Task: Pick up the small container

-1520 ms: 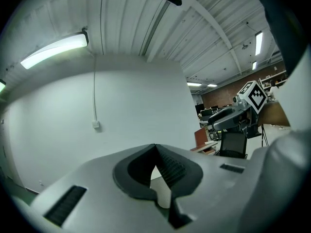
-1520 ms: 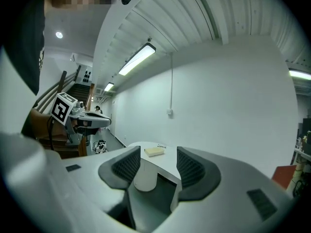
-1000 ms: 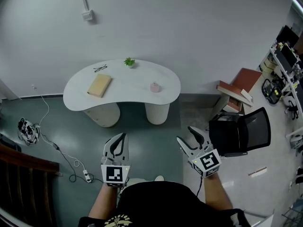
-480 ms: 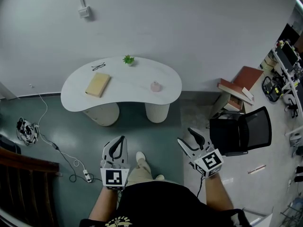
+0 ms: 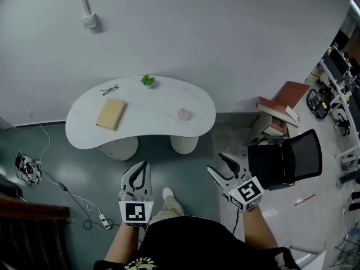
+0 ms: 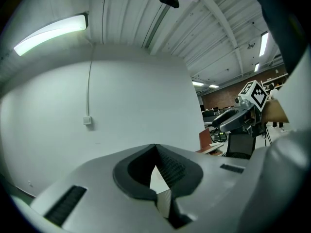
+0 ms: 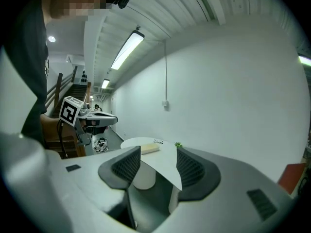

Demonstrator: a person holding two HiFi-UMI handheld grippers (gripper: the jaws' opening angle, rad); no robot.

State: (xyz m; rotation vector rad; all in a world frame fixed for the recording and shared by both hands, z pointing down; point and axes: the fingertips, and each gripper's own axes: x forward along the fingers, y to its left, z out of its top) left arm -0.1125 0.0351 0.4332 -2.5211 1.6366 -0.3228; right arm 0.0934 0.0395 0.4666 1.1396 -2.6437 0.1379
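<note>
The small pink container (image 5: pixel 184 115) stands on the right part of a white kidney-shaped table (image 5: pixel 152 122), well ahead of both grippers. My left gripper (image 5: pixel 145 165) is held low over the floor with its pads together and nothing in them; in its own view it (image 6: pixel 155 147) points at the bare wall. My right gripper (image 5: pixel 216 162) is open and empty, to the right of the left one. Between its pads (image 7: pixel 158 161) the table (image 7: pixel 165 161) shows, with a tan book (image 7: pixel 149 149) and a small plant (image 7: pixel 178 144). The container is hidden in that view.
On the table lie a tan book (image 5: pixel 110 113), glasses (image 5: pixel 110 89) and a small green plant (image 5: pixel 148 80). A black office chair (image 5: pixel 287 156) stands at the right, a stack of reddish boards (image 5: pixel 281 103) behind it. Cables (image 5: pixel 34 167) and a power strip (image 5: pixel 104 221) lie on the floor at left.
The table has come nearer in the head view as the person steps forward; a shoe now shows below. Both grippers keep their pose and state.
</note>
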